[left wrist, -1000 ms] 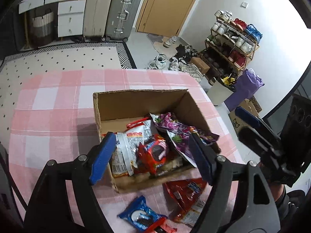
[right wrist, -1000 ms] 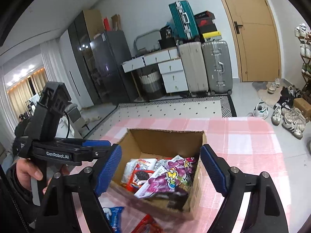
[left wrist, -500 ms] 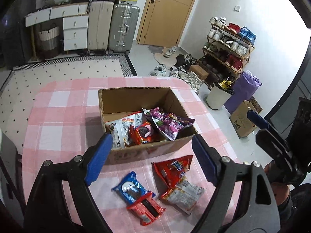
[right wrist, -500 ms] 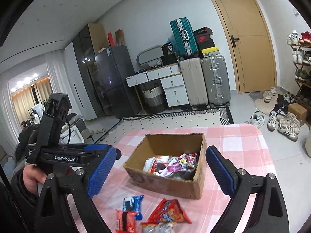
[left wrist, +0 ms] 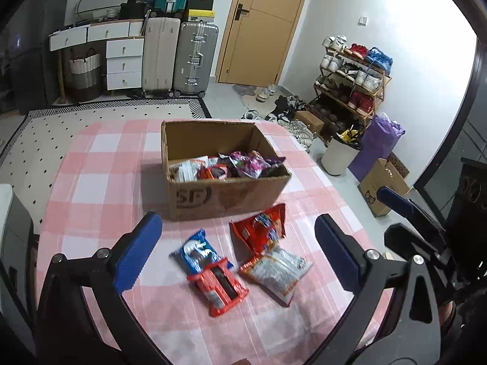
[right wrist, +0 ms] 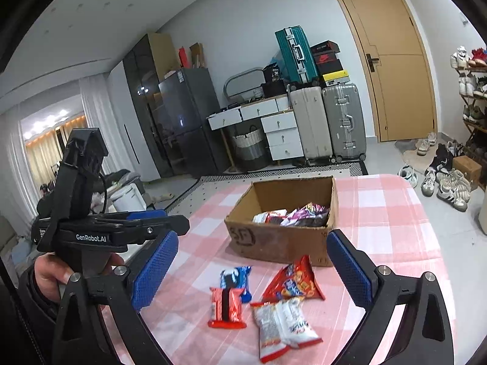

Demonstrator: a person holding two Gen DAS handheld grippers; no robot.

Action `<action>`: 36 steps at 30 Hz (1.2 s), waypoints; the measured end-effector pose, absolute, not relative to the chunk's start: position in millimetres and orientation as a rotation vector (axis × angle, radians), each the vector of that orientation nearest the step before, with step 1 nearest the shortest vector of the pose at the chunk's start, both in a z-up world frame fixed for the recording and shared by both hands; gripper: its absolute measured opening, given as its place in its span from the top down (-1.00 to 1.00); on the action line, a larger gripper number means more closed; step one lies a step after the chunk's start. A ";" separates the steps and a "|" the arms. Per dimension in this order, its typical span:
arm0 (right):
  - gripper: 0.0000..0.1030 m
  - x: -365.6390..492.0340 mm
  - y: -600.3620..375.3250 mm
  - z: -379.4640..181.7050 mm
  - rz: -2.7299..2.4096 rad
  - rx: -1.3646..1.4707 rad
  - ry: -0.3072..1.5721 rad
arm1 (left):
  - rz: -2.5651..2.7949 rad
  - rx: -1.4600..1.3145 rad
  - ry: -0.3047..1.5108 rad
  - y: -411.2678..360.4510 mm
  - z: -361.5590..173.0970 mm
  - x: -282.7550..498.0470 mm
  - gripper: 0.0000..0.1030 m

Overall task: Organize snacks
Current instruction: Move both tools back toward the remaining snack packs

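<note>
Left wrist: box [left wrist: 225, 196] holds snacks [left wrist: 231, 167]

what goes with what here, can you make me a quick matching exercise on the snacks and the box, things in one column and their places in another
Things:
1. purple packet
2. blue packet
3. white packet
4. cardboard box

Places:
A. on the cloth, nearest the camera of the four loose packets in the right wrist view
B. inside the box
C. on the cloth, partly under the red cookie packet
D. mid-table, behind the loose packets

Pairs: 1-B, 2-C, 3-A, 4-D
</note>
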State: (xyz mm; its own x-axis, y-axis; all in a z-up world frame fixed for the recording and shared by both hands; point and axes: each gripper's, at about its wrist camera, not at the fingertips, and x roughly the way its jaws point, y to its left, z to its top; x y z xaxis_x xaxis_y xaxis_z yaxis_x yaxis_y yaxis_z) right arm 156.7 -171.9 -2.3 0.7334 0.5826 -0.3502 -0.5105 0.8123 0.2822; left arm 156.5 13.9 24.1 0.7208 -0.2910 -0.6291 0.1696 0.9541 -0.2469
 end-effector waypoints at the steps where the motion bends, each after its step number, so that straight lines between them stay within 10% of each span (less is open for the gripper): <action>1: -0.94 149.9 -171.4 -1.8 0.608 0.171 0.434 | -0.259 -0.177 0.715 13.1 22.6 146.5 -0.95; 36: -0.97 127.9 -167.9 -100.0 0.586 0.177 0.637 | -0.152 -0.165 0.809 24.0 -79.9 96.5 -0.97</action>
State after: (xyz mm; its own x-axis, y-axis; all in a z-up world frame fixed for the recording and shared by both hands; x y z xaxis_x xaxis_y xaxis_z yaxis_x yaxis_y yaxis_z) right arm 127.9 -167.9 -100.0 0.6491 0.5653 -0.5090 -0.4598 0.8246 0.3295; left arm 96.5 24.0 -79.9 0.6805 -0.1976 -0.7056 0.0718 0.9763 -0.2042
